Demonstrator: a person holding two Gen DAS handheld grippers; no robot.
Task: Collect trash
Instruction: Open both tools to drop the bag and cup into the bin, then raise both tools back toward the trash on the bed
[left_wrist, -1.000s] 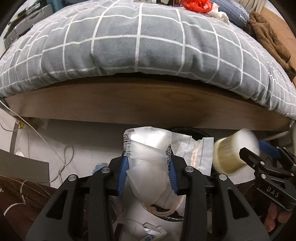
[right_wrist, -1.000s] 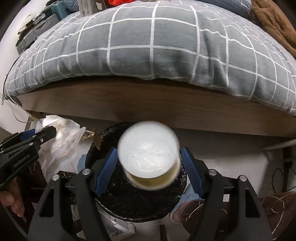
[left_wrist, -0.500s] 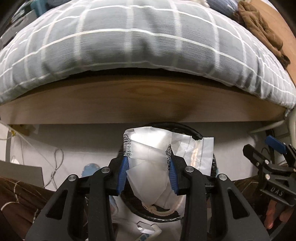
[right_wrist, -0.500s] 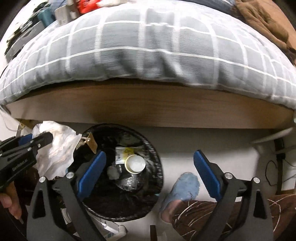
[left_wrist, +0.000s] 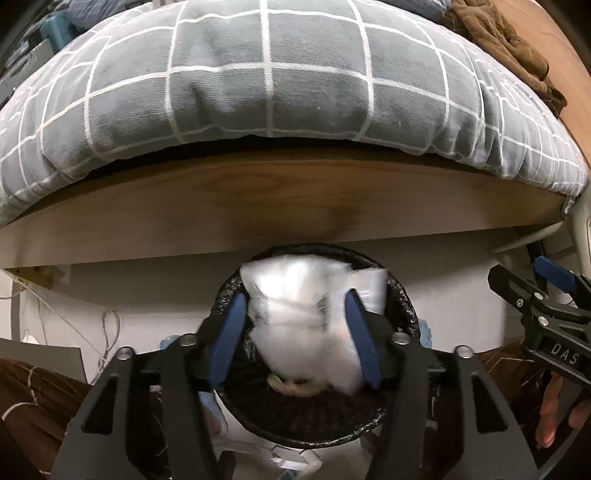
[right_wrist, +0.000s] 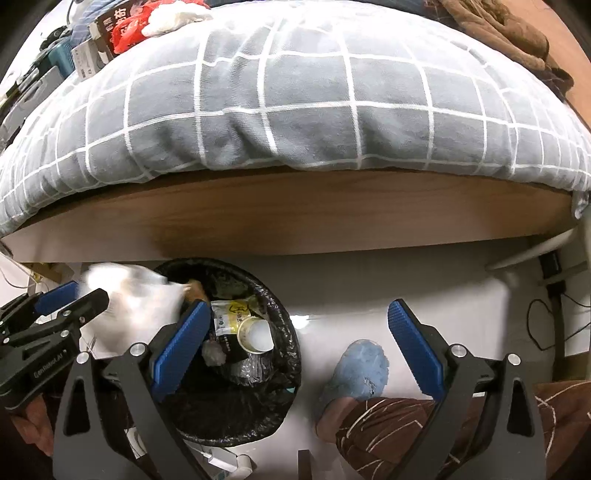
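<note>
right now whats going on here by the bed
A person is collecting trash with a handheld gripper in each hand, over a black-lined bin on the floor beside the bed. The left gripper is opening, with a crumpled clear plastic bag between its fingers, right above the bin. The right gripper is open and empty. A paper cup already lies in the bin among other wrappers.

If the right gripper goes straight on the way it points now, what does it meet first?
Probably the pale floor, between the black-lined trash bin and the blue slipper. The right gripper is open and empty; nothing shows in between, though depth is hard to judge.
</note>
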